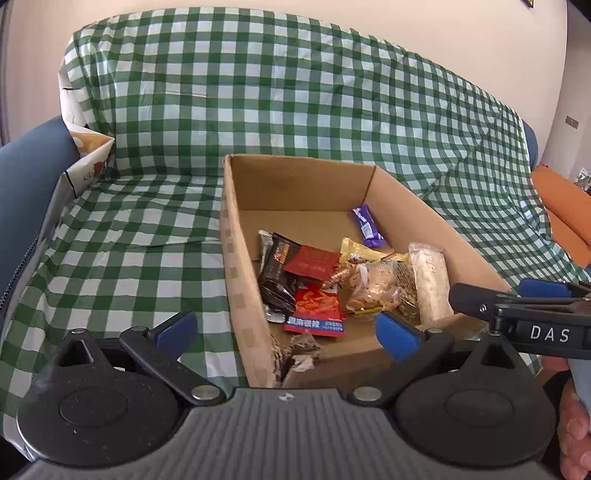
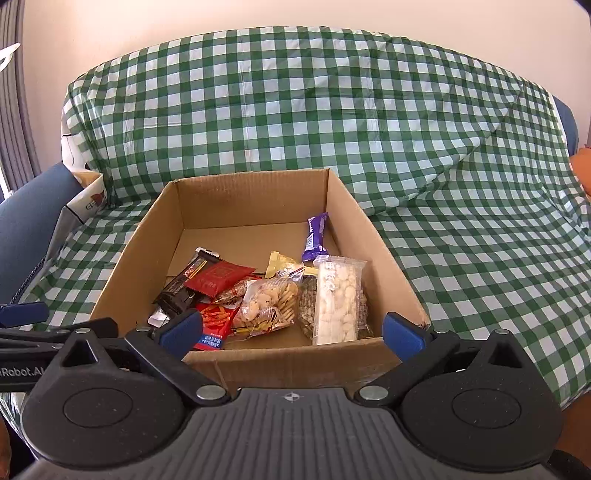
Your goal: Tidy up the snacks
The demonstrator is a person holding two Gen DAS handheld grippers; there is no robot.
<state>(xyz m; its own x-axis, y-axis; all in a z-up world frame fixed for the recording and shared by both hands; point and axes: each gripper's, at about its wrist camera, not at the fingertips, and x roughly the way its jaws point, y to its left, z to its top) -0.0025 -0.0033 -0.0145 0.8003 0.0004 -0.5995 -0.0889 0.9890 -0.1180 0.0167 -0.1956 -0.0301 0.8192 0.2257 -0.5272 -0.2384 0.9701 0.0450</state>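
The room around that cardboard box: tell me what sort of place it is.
Probably a living room at home. The box of snacks sits on a sofa draped in a green checked cloth, with a blue armrest beside it and a plain wall behind.

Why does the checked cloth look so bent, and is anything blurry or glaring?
Left wrist view: the fisheye lens bows the checked cloth; the cardboard box stays sharp, with soft daylight and no harsh glare. Right wrist view: same bowing toward the edges; the clear snack wrappers show slight sheen, and the open right claw looks dark.
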